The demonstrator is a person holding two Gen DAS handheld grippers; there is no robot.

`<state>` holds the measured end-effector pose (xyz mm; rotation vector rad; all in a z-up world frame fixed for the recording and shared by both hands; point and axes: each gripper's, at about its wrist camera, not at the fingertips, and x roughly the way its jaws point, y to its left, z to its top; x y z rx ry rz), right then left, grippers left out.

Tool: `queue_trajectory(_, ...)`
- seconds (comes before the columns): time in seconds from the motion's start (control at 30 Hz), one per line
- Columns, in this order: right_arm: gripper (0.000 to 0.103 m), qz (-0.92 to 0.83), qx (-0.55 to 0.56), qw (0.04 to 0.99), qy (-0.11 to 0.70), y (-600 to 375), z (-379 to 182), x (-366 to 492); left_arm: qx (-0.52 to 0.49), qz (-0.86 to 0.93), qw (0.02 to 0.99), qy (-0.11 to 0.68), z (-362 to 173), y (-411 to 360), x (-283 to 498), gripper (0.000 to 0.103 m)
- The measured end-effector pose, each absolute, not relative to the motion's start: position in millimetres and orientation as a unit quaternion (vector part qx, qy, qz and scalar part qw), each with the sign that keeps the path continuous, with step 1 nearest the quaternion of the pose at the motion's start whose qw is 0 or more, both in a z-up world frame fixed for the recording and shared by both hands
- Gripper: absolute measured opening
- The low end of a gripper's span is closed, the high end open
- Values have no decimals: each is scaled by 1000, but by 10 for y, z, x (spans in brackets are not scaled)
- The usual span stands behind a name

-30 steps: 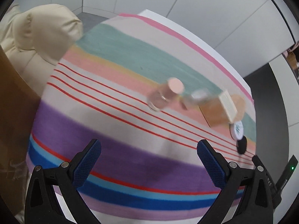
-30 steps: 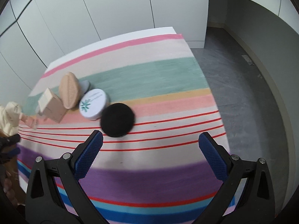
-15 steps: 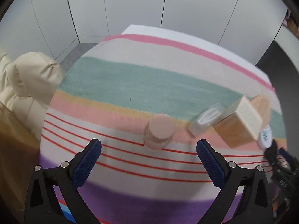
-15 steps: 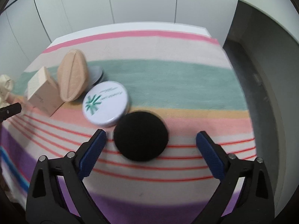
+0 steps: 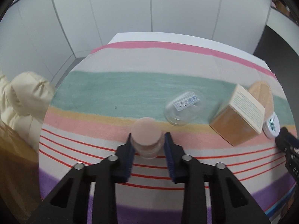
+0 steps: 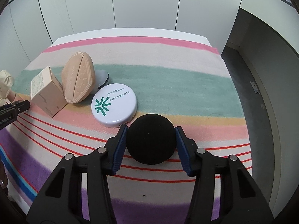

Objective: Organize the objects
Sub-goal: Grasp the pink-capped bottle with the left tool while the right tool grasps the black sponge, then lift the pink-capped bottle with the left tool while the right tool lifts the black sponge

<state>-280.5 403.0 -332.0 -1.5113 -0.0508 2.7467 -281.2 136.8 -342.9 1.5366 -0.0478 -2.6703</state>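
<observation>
A: What is seen on the counter [image 6: 130, 35]?

B: A striped cloth [image 6: 168, 85] is spread over it. Toward its left side a tan box [image 6: 46, 95] is stood tilted, and a peach oval case [image 6: 78, 80] is leaned on edge just beside it. A white round compact [image 6: 115, 105] printed with green is laid flat in front of the case, touching the black round puff [image 6: 151, 139]. A clear lid [image 5: 184, 110] is seen left of the box in the left wrist view.

A: How are the grippers set?

B: The right gripper [image 6: 151, 140] has just been closed, and the black puff is pressed between its blue pads [image 6: 119, 145] on the red lines of the cloth. The left gripper [image 5: 148, 145] has likewise just been closed, and a small jar [image 5: 146, 140] with a pink cap is clamped upright between its pads, on the pink stripe.

A: Is anything seen off the counter?

B: A cream padded jacket [image 5: 24, 100] is seen at the left edge.
</observation>
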Motion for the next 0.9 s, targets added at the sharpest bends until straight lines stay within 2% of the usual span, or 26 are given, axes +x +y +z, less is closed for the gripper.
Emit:
queue_trajectory(0.1,52,876,-482,3,-16,4027,-3322,-2806,494,-868,30,-36,-3421,1411,-2800,28)
queue_trajectory(0.6,51,876,-482,2,-20,3967,-3334,-2812,497,-867,28,-26,-3388,1391,-2767,28)
queue_trajectory(0.9,51,882,-471,16,-14,3971,-3097,-2737,500,-865,33,-13,-3178,1397,-2695,28)
